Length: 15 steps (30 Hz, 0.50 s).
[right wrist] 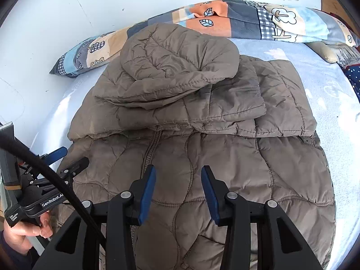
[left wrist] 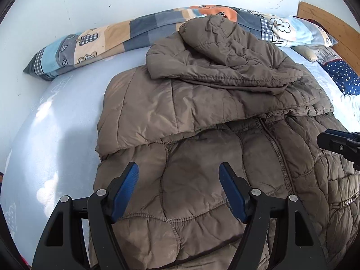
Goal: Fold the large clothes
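With the brown jacket (left wrist: pixel 202 157) lying on the bed (left wrist: pixel 56 135), sleeves and hood folded in, I hold both tongs, left (left wrist: pixel 178 191) and right (right wrist: pixel 178 193), open and empty over its hem, which I'd grip next to fold upward.

A bed (left wrist: pixel 56 117) with a pale blue sheet printed with white clouds carries everything. A brown quilted jacket (left wrist: pixel 202 135) lies spread across its middle, sleeves and hood folded over the chest (zip side up). Along the far edge, against the wall, a patchwork quilt (left wrist: pixel 108 38) lies bunched in a long roll. At the far right corner rests a dark blue dotted cloth (left wrist: pixel 344 76).
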{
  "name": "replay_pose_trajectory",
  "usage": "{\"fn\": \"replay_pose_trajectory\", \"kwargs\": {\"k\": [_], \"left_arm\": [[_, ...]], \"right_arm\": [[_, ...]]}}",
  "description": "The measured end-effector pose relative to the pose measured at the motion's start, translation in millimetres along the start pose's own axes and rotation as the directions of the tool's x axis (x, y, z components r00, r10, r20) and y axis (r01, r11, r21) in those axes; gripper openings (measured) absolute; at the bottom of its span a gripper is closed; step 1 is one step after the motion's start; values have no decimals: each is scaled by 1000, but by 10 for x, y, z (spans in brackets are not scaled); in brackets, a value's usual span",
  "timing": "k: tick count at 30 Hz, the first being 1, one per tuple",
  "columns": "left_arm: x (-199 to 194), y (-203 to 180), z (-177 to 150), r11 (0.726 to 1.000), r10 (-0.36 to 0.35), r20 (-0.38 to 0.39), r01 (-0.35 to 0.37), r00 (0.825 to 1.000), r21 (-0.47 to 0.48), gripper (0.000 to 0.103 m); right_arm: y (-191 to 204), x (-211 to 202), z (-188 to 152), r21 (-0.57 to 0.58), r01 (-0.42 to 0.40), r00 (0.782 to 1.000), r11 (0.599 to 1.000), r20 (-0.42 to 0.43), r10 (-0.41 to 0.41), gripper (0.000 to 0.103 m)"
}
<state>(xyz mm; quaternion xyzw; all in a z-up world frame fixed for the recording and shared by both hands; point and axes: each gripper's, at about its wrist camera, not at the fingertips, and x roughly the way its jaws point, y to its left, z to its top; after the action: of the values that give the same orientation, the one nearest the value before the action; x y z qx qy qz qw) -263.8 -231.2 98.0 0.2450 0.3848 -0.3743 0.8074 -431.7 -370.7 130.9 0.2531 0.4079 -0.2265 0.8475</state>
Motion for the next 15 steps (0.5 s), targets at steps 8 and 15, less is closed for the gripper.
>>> {"fn": "replay_pose_trajectory", "kwargs": {"k": [8,15], "left_arm": [[-15,-10,13,1000,7,9,-7,1000,21,73],[-19,-35,-5,999,10,15,-11,1000,38,73]], "right_arm": [[-42,72,-6,18,-19,1000,1000,-22,19,46],[-62,86,-26,25,-29,999,999,-28,30,48]]}}
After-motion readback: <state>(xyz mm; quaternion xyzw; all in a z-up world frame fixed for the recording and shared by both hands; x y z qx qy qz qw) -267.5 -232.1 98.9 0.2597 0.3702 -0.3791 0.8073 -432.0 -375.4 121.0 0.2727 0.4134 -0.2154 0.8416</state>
